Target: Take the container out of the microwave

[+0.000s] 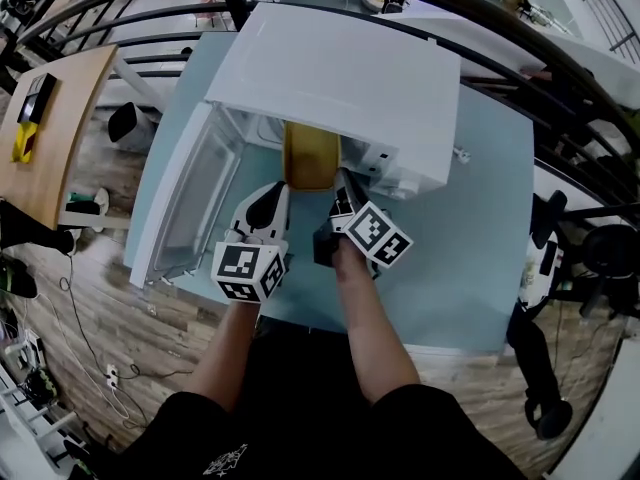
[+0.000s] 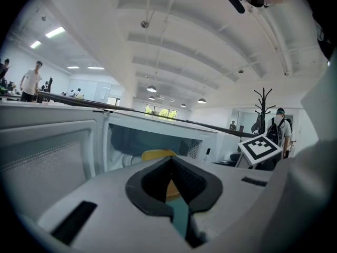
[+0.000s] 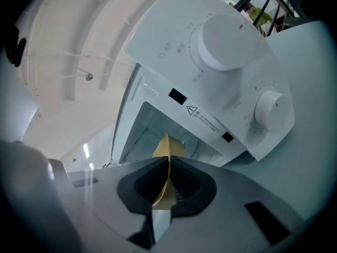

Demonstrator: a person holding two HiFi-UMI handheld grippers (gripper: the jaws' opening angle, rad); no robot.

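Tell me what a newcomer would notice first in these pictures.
The yellow container at the mouth of the white microwave stands out, pinched at its edges by the left gripper and the right gripper, jaws shut on it. The microwave's door stands wide open at the left, above the pale blue table.

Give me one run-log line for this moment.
microwave door open | yellow container at cavity mouth | right gripper jaws shut on its rim | left gripper jaws together, empty
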